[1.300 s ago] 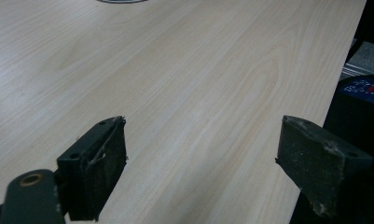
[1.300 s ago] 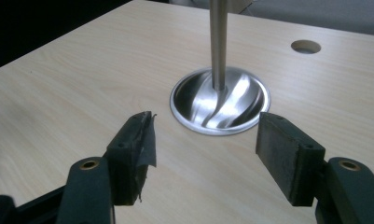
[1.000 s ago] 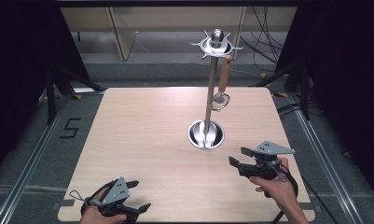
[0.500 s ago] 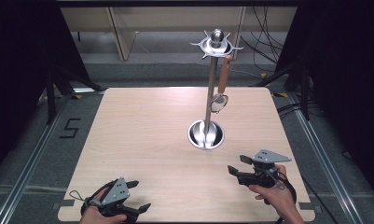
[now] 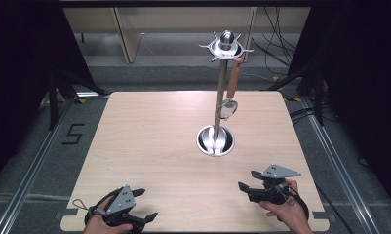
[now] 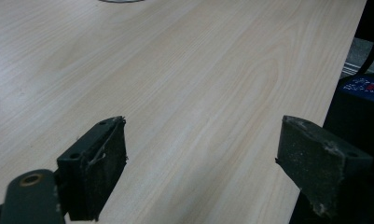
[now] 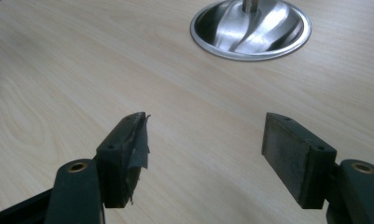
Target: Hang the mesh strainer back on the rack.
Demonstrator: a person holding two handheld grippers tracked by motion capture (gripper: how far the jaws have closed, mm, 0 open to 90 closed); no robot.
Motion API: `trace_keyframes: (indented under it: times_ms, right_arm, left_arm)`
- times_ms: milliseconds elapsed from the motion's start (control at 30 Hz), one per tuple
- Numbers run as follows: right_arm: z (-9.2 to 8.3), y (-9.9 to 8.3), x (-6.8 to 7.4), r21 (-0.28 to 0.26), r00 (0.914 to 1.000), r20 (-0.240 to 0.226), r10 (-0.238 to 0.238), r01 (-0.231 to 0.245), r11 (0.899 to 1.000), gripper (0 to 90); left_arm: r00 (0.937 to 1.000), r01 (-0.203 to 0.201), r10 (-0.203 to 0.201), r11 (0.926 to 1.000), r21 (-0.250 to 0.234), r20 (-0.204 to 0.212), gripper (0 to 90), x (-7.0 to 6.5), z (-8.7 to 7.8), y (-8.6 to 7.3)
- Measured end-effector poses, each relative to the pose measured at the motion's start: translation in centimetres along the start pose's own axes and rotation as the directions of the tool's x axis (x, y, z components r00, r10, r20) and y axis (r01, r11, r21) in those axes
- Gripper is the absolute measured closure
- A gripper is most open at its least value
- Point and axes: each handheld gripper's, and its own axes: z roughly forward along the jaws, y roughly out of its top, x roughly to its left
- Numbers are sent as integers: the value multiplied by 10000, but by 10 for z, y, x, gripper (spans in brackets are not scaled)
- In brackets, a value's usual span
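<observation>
I hold my left tongs [image 5: 134, 209] low at the near edge of the worktop [image 5: 149, 141], spread wide with nothing between them. My right tongs [image 5: 249, 181] hover near the front right corner, also wide and empty, aimed toward the stand [image 5: 221, 92], so I judge they are placed ready to reach. The stand rises from a round steel dish [image 5: 215, 140]; I see nothing loose lying in it. A wooden-handled spoon [image 5: 230, 92] hangs from the top ring, bowl downward, beside the pole
</observation>
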Motion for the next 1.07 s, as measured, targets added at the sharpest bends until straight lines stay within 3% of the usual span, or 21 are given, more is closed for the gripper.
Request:
trace_keyframes:
  times_ms: [33, 67, 200, 267, 300, 333, 500, 533, 633, 667, 833, 867, 900, 967, 1067]
  right_arm:
    - [-1, -1, -2, 83, 9997, 29, -247, 247, 9997, 319]
    - [-1, -2, 0, 105, 10000, 65, -67, 66, 9999, 318]
    - [-4, -5, 1, 167, 9996, 155, -223, 221, 9996, 316]
    - [-5, -7, 2, 121, 9997, 64, -245, 244, 9996, 314]
    - [-6, -8, 4, 270, 9999, 112, -72, 69, 9996, 313]
    - [-7, -9, 3, 333, 9997, 158, -174, 169, 9993, 311]
    - [-9, -14, 7, 566, 9991, 152, -399, 390, 9976, 300]
    - [-9, -15, 5, 503, 9979, 136, -638, 631, 9967, 299]
    - [-9, -16, 9, 581, 9995, -16, -325, 326, 9978, 297]
    - [-9, -16, 7, 550, 9980, -108, -621, 626, 9965, 297]
    - [-7, -17, 8, 601, 9953, 86, -965, 959, 9936, 295]
    - [-7, -17, 11, 781, 9971, 98, -748, 739, 9942, 295]
    - [-6, -16, 8, 745, 9941, 169, -1074, 1058, 9916, 295]
    - [-5, -17, 8, 746, 9938, 154, -1097, 1083, 9913, 295]
    - [-5, -16, 10, 733, 9952, 84, -973, 965, 9926, 295]
  left_arm:
    - [10000, -19, 19, 10000, 21, -26, 152, 0, 0, 0]
    - [10000, -42, 42, 10000, 29, -31, 152, 0, 0, 0]
    - [9999, 105, -105, 9999, -84, 7, 152, -1, 1, 0]
    - [9997, -203, 204, 9997, 165, -101, 152, 2, -1, 0]
    - [10000, 48, -49, 10000, -51, -26, 152, 0, 1, -1]
    - [9999, -124, 125, 9998, 131, -64, 152, 1, -1, 0]
    - [10000, 5, -5, 10000, 12, -3, 152, 0, 0, 0]
    - [10000, -24, 24, 10000, 43, -23, 152, 0, 0, 0]
    - [10000, -2, 2, 10000, 15, 2, 152, 0, 0, 0]
    - [10000, 4, -4, 10000, 18, -5, 152, 0, 0, -1]
    - [10000, -6, 6, 10000, 29, 6, 152, 0, 0, 0]
    - [10000, -2, 2, 10000, 27, 4, 152, 0, 0, -1]
    - [9997, -254, 254, 9997, 21, 28, 152, 1, 0, 0]
    - [10000, -28, 28, 10000, 49, 10, 152, 0, 0, 0]
    - [10000, -59, 59, 10000, 42, 7, 152, 0, 0, -1]
